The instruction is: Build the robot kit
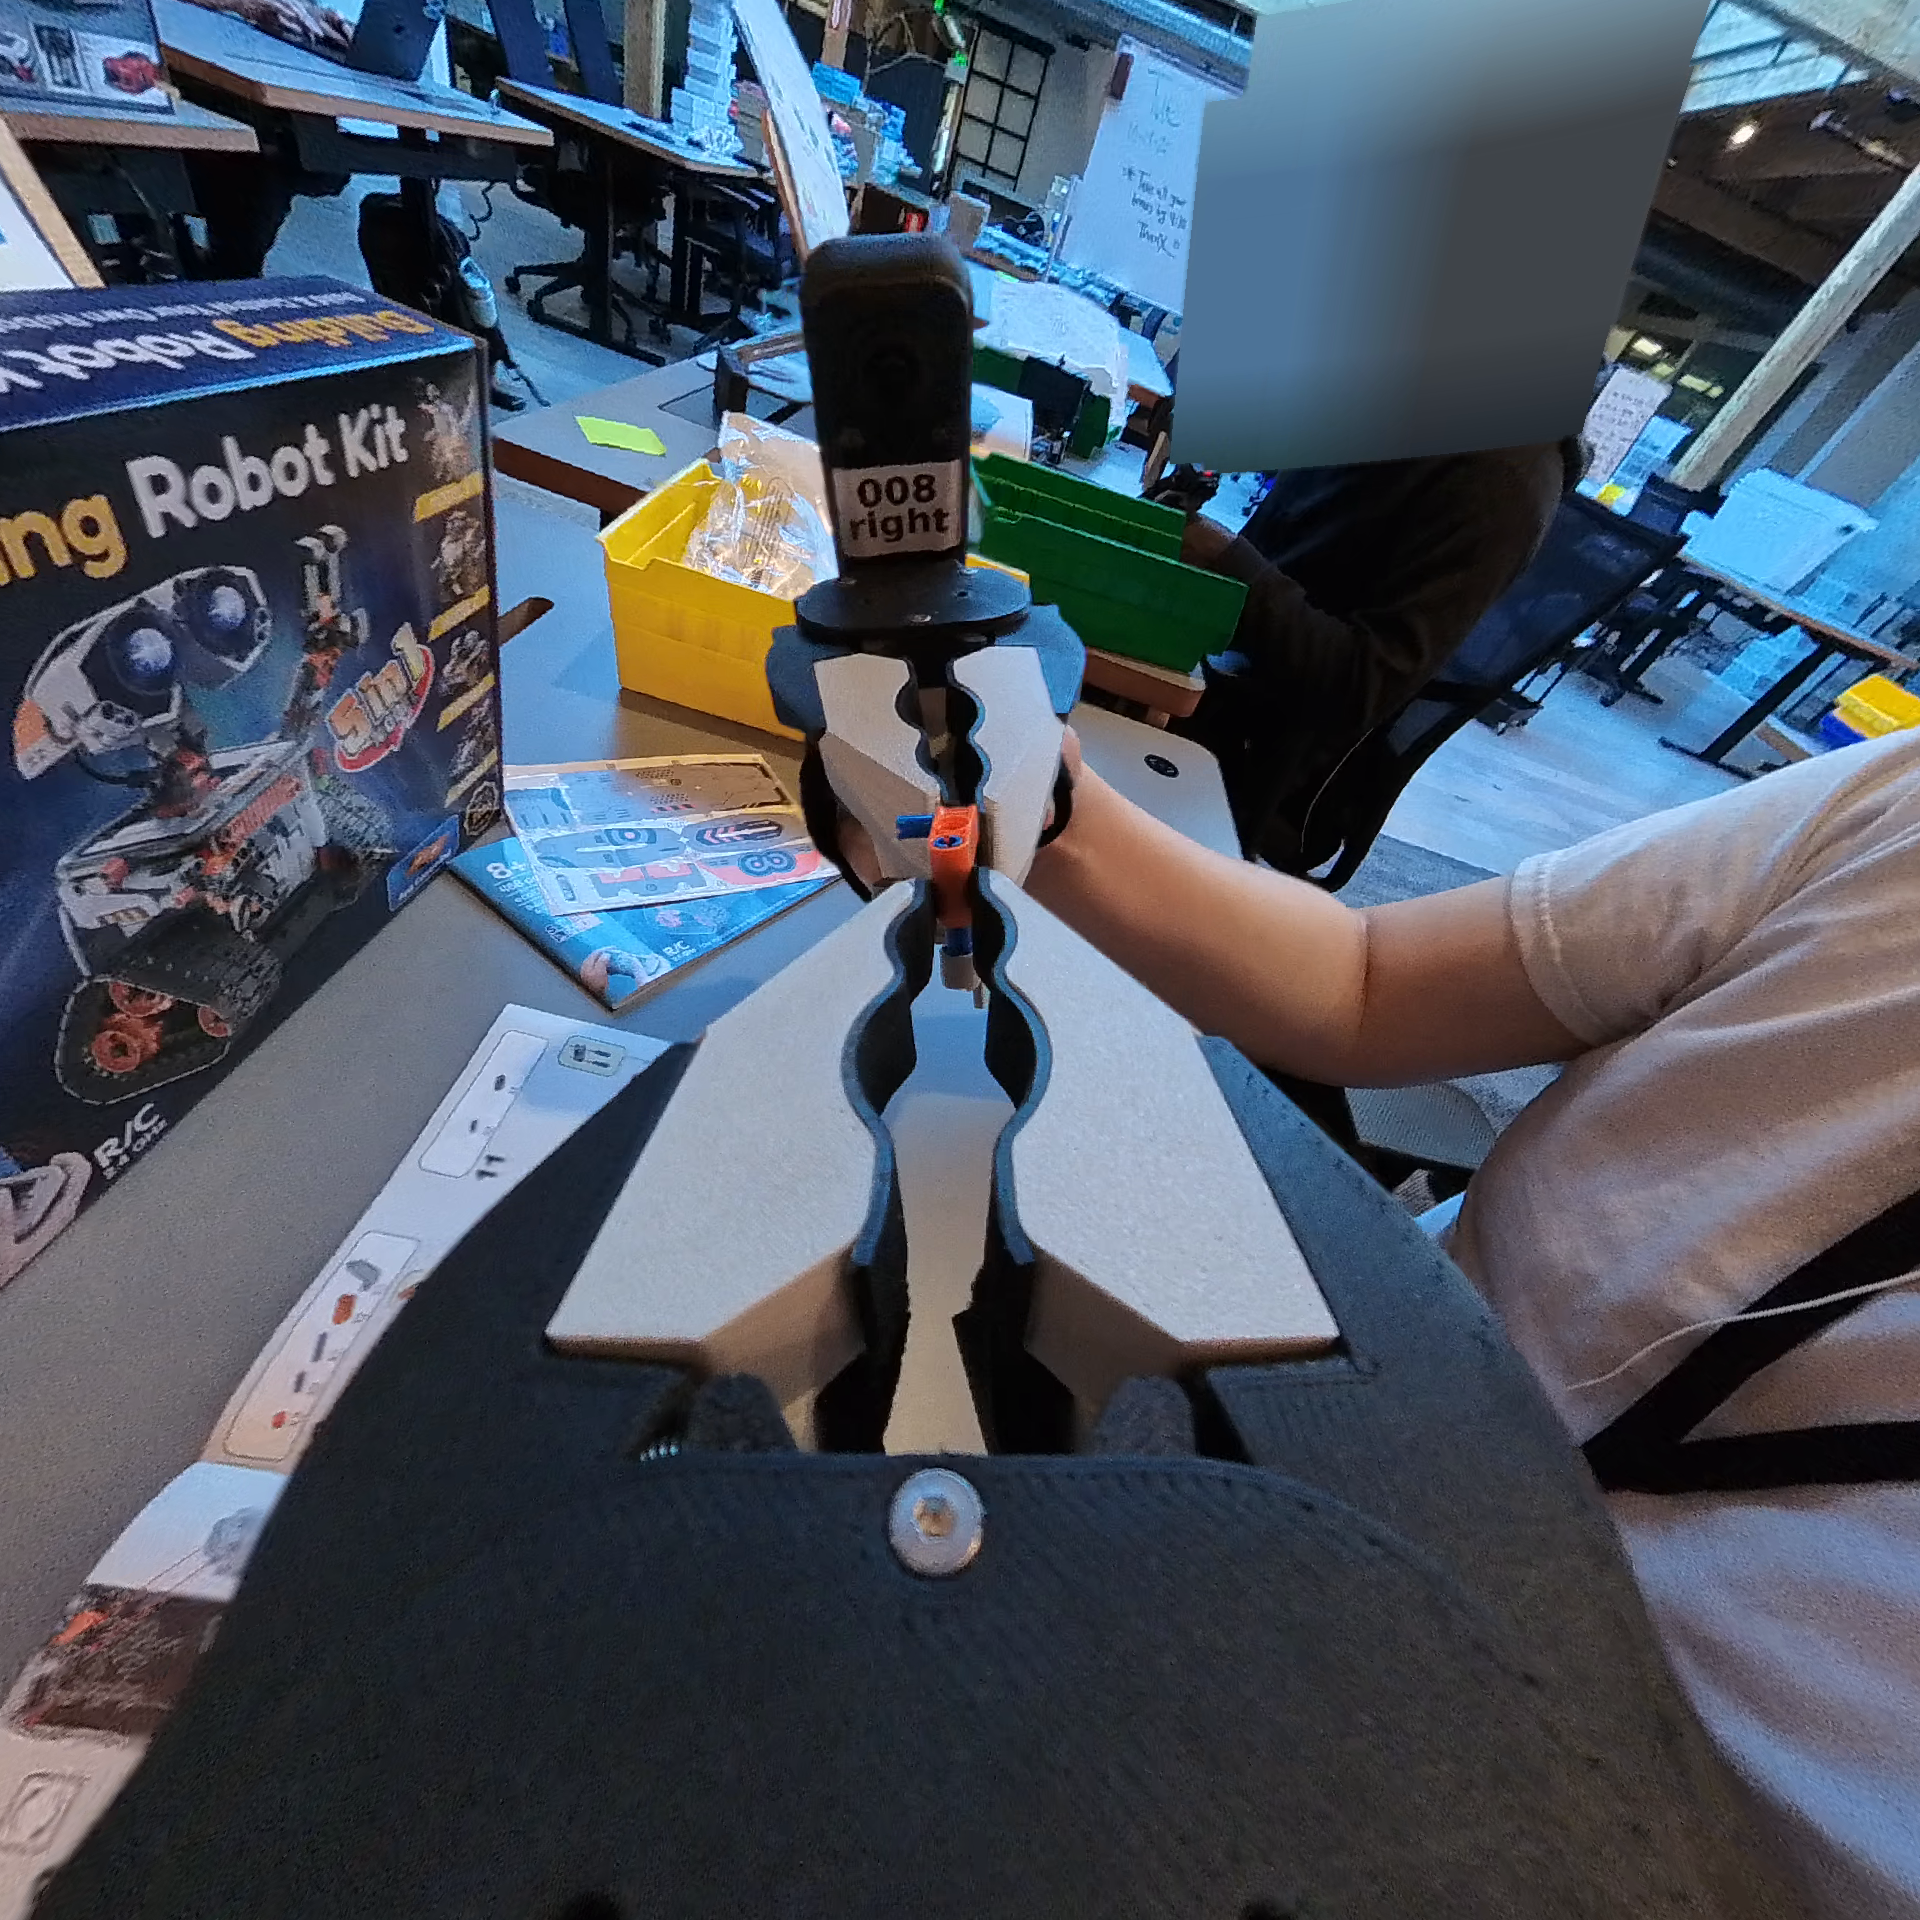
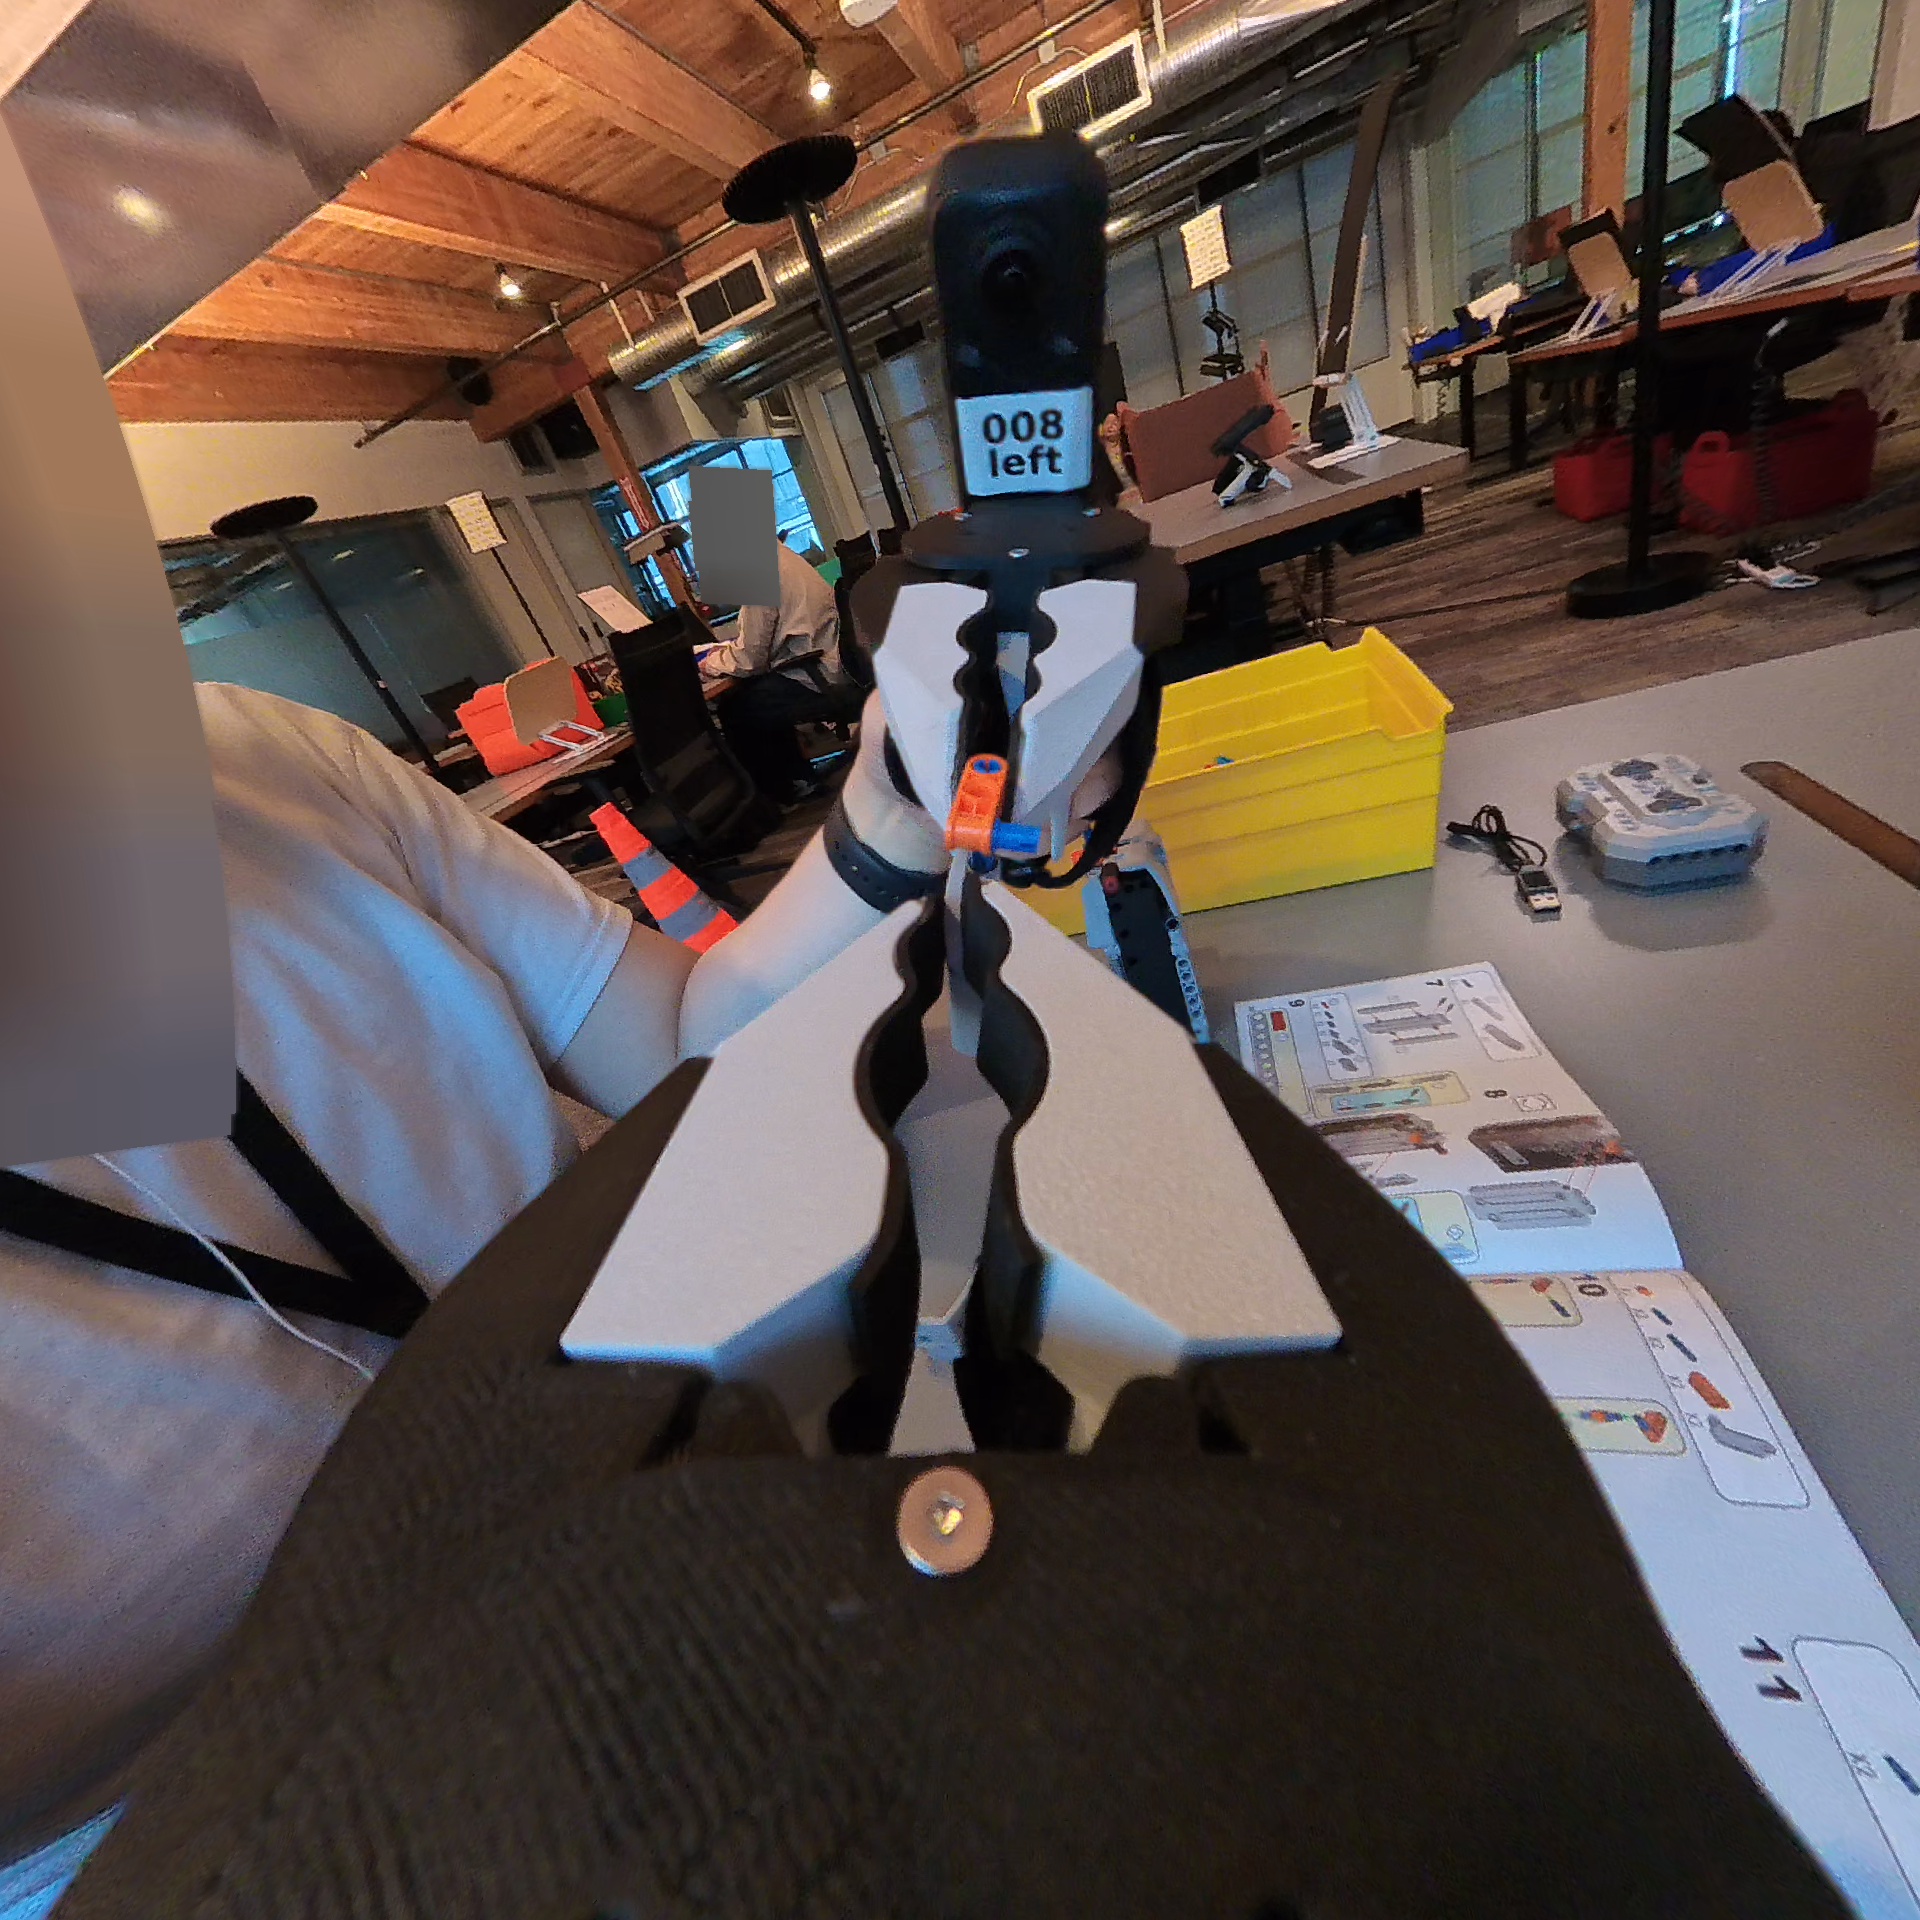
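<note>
My two grippers meet tip to tip above the grey table point(image 2: 1662, 1039). My left gripper point(image 1: 948, 891) is shut on a small orange connector point(image 1: 951, 847) with a blue pin point(image 1: 956, 940) and a short grey piece below it. In the right wrist view the connector point(image 2: 977, 800) sits at the left gripper's point(image 2: 987, 836) tips. My right gripper point(image 2: 961, 909) is shut on a grey beam point(image 2: 966, 987) whose far end reaches the connector. The right gripper point(image 1: 945, 821) faces me in the left wrist view. A person's hands hold both.
A blue robot kit box point(image 1: 239, 644) stands at the left. Behind are a yellow bin point(image 2: 1299, 769) and a green bin point(image 1: 1101, 582). An open instruction booklet point(image 2: 1455, 1122), a sticker sheet point(image 1: 665, 831), a grey battery box point(image 2: 1662, 821), a USB cable point(image 2: 1517, 862) and a partly built tracked model point(image 2: 1143, 935) lie on the table.
</note>
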Available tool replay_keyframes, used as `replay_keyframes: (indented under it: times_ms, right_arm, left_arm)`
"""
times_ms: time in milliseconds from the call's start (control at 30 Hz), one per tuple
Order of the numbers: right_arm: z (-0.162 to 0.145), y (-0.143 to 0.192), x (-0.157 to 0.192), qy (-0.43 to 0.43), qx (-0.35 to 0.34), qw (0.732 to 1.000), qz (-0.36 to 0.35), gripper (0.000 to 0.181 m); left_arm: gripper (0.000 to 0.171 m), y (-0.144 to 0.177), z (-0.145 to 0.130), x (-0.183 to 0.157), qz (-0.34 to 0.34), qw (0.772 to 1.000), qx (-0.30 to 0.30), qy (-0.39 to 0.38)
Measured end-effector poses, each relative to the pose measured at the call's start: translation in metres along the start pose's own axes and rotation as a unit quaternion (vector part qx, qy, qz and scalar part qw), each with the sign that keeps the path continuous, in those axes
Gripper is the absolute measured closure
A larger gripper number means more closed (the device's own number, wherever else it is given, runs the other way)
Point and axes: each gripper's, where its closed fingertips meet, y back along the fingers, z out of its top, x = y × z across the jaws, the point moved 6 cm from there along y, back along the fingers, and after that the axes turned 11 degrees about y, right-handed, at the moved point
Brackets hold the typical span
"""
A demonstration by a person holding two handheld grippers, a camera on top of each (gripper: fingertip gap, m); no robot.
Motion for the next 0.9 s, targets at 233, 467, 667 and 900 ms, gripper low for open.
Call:
replay_keyframes:
  times_ms: [233, 467, 667, 900]
  right_arm:
    - [0.0018, -0.0001, 0.0019, 0.027, 0.012, 0.999, -0.014, 0.181]
    - [-0.0036, -0.0016, 0.0006, 0.019, 0.038, 0.999, -0.017, 0.181]
    - [-0.0001, -0.0020, 0.0011, 0.007, 0.018, 1.000, -0.010, 0.181]
    - [0.0034, -0.0019, 0.0011, -0.002, -0.010, 1.000, 0.001, 0.181]
  left_arm:
    - [0.166, 0.0001, -0.0008, 0.0039, -0.017, 0.999, -0.003, 0.037]
    - [0.166, -0.0005, -0.0056, 0.0045, 0.015, 0.999, 0.027, 0.014]
    - [0.166, 0.0010, -0.0021, 0.0015, 0.002, 1.000, 0.009, 0.002]
    - [0.166, 0.0013, 0.0012, -0.0004, -0.018, 1.000, -0.010, 0.003]
